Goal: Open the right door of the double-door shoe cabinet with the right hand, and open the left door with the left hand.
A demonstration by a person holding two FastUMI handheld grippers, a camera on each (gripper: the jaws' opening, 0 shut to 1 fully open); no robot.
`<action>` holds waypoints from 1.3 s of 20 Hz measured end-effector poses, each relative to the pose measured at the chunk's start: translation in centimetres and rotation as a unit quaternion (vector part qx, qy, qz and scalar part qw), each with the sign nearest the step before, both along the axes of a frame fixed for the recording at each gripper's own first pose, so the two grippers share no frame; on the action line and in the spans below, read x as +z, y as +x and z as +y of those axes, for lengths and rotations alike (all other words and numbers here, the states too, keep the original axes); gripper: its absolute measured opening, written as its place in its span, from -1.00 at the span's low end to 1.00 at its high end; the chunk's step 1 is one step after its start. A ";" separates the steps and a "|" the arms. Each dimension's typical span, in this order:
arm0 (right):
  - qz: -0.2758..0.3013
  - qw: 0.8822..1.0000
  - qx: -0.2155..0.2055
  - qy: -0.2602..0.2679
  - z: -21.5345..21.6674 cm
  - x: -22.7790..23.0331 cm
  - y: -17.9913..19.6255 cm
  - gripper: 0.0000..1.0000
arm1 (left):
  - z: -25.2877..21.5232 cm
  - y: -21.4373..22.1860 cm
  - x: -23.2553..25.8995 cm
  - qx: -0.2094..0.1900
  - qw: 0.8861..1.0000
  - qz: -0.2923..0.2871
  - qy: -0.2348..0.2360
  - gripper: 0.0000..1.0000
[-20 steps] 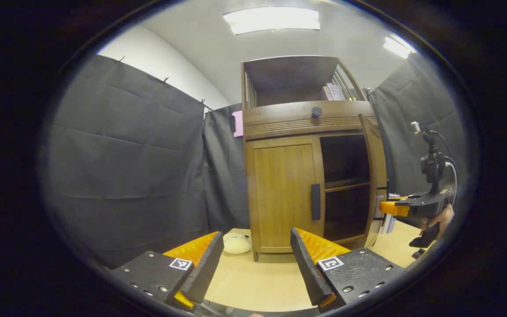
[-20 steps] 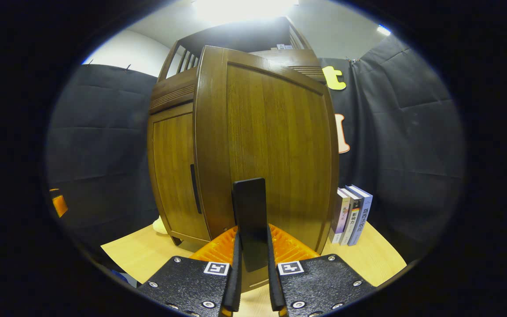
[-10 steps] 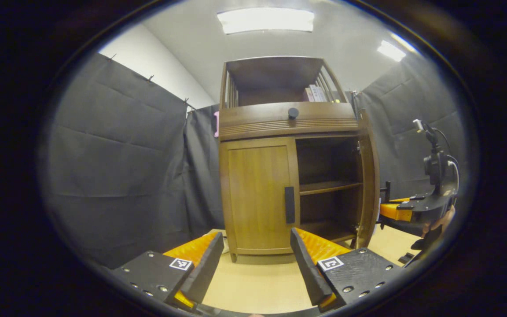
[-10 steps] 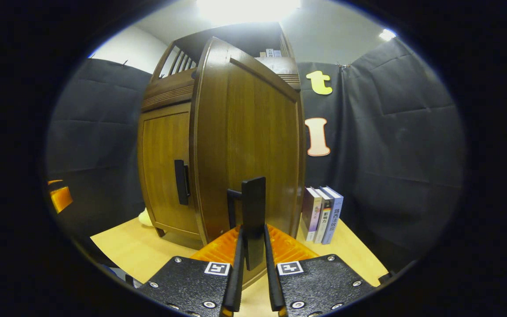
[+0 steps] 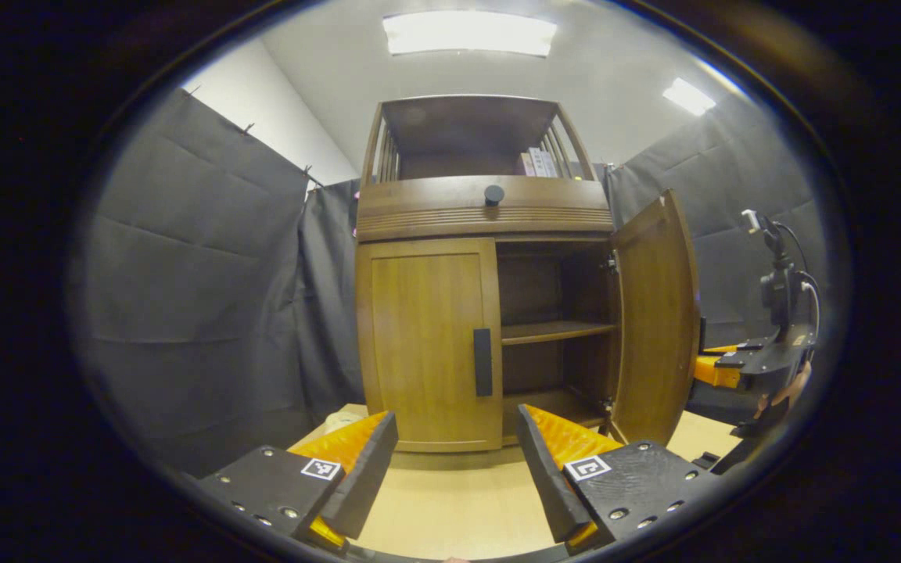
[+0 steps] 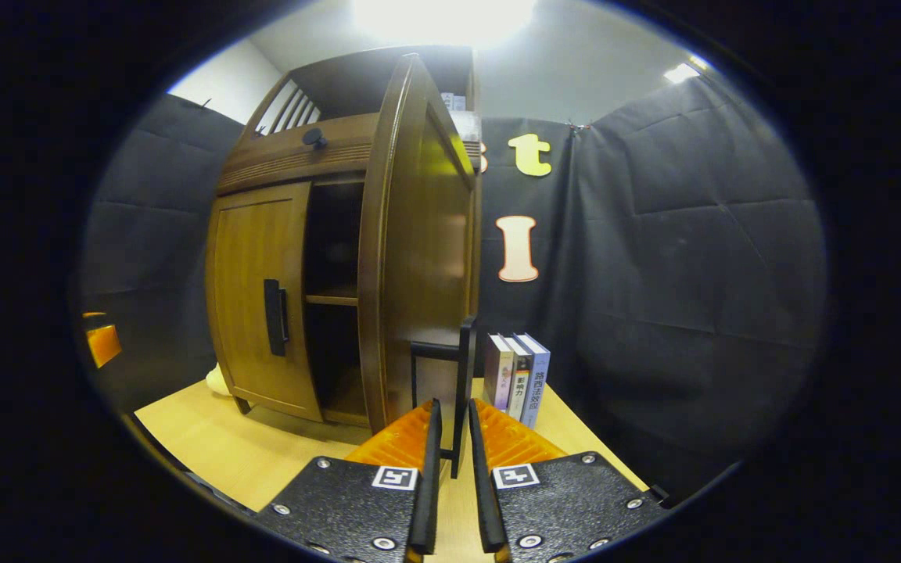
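The brown wooden shoe cabinet (image 5: 486, 211) stands on a light wooden table. Its left door (image 5: 427, 344) is closed, with a dark vertical handle (image 5: 482, 362). Swung wide, the right door (image 5: 654, 320) bares a shelf (image 5: 556, 331) inside. My left gripper (image 5: 454, 461) is open, some way in front of the left door and touching nothing. At the far right of the left gripper view a hand holds my right gripper (image 5: 720, 371) behind the open door. In the right gripper view that door (image 6: 411, 250) is nearly edge-on. There my right gripper (image 6: 453, 438) is shut on its dark handle (image 6: 462, 375).
Three upright books (image 6: 517, 375) stand on the table right of the cabinet, close behind the open door. A pale round object (image 6: 220, 381) lies at the cabinet's left foot. More books (image 5: 538, 163) sit on the top shelf. Black curtains enclose the booth.
The right door has swung from about half open to wide open, pulled by my right gripper. The left gripper's view has shifted so the left door handle sits between its open fingers.
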State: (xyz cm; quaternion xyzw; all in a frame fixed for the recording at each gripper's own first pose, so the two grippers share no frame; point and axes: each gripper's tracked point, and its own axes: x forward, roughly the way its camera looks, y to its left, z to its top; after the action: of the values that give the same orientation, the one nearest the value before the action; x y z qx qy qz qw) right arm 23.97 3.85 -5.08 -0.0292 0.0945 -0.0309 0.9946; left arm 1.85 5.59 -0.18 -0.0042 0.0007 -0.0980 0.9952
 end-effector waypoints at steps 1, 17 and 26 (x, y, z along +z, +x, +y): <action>0.000 1.000 -0.011 0.004 -0.9 0.0 -0.4 -0.57 | -0.2 0.1 -0.1 -0.006 1.000 0.001 -0.001 0.80; -0.019 0.993 -0.113 -0.014 -7.2 2.4 -8.8 0.87 | -4.3 12.2 1.1 -0.048 0.999 -0.017 -0.015 0.80; 0.011 0.989 -0.149 -0.009 -7.4 0.8 -11.5 0.83 | -6.1 21.4 0.1 -0.046 0.999 -0.013 -0.023 0.76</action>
State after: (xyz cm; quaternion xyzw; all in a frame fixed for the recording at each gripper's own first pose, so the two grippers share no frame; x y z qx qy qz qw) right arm 12.48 -3.51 -4.31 -0.0238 0.1080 -0.1789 0.9776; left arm 23.29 -0.54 -0.06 -0.0260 -0.0145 -0.1433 0.9892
